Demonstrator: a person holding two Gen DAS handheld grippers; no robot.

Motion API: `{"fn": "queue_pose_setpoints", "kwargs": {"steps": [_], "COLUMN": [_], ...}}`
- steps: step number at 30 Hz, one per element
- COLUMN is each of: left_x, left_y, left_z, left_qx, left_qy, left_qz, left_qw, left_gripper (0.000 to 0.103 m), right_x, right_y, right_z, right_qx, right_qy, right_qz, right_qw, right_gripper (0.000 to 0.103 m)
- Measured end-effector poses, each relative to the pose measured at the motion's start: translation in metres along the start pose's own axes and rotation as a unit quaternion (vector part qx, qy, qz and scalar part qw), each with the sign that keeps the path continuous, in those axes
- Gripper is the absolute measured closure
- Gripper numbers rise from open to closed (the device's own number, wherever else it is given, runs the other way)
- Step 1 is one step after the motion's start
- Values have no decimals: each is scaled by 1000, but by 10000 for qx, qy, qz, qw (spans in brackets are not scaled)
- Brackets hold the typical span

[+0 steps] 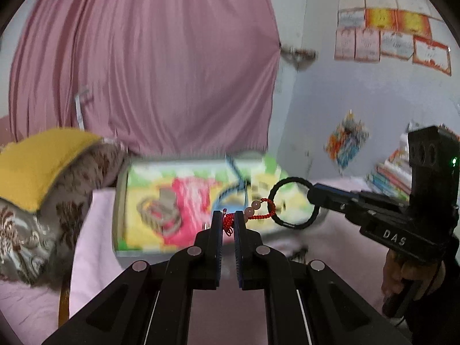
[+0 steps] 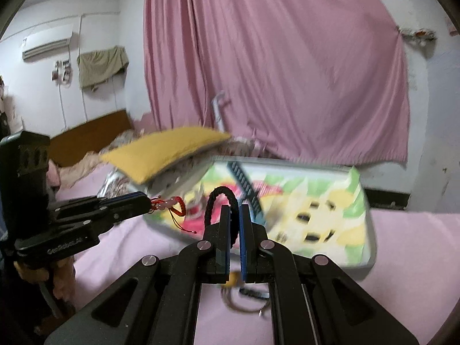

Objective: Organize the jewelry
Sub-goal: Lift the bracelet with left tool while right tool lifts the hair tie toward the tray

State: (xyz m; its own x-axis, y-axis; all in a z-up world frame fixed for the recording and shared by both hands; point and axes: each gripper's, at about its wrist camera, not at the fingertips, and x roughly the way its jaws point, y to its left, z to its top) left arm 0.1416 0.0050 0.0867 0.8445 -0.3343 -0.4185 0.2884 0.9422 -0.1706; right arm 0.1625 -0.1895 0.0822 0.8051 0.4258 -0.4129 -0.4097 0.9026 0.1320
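I see a black ring (image 1: 293,202) hooked to a red cord (image 1: 260,211) strung with pale pink beads (image 1: 252,207). My left gripper (image 1: 228,224) is black with blue pads, the right gripper (image 2: 234,215) likewise. Behind them sits a box (image 1: 149,201) printed in green, yellow and pink. The sheet (image 2: 417,258) is pale pink, the curtain (image 1: 149,57) dusty pink. A mustard-yellow pillow (image 1: 43,161) lies on brown-and-cream floral fabric (image 1: 26,230).

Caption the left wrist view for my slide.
Left gripper pinches red cord; right gripper holds black ring above tray.
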Motion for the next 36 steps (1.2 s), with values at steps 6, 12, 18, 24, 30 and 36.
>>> {"fn": "queue_pose_setpoints", "kwargs": {"steps": [6, 12, 18, 24, 30, 36], "left_x": [15, 38, 68, 90, 106, 116], "left_y": [-4, 0, 12, 22, 29, 32], "left_z": [20, 34, 37, 33, 26, 19], "left_qx": [30, -58, -172, -309, -379, -410], "left_qy": [-565, -978, -931, -560, -39, 354], "left_qz": [279, 587, 902, 1006, 909, 842], "left_qw": [9980, 9935, 9914, 9929, 9951, 9950], "left_gripper": [96, 96, 96, 96, 96, 96], "right_x": [-6, -3, 10, 35, 59, 72], "right_y": [5, 9, 8, -1, -26, -43], "right_z": [18, 29, 36, 36, 31, 22], "right_qx": [-216, -452, -527, -443, -52, 290], "right_qy": [-710, -1218, -1172, -701, -41, 320], "right_qz": [-397, -865, -1092, -1269, -1199, -1067], "right_qw": [9965, 9877, 9857, 9884, 9928, 9934], "right_gripper": [98, 98, 98, 98, 98, 98]}}
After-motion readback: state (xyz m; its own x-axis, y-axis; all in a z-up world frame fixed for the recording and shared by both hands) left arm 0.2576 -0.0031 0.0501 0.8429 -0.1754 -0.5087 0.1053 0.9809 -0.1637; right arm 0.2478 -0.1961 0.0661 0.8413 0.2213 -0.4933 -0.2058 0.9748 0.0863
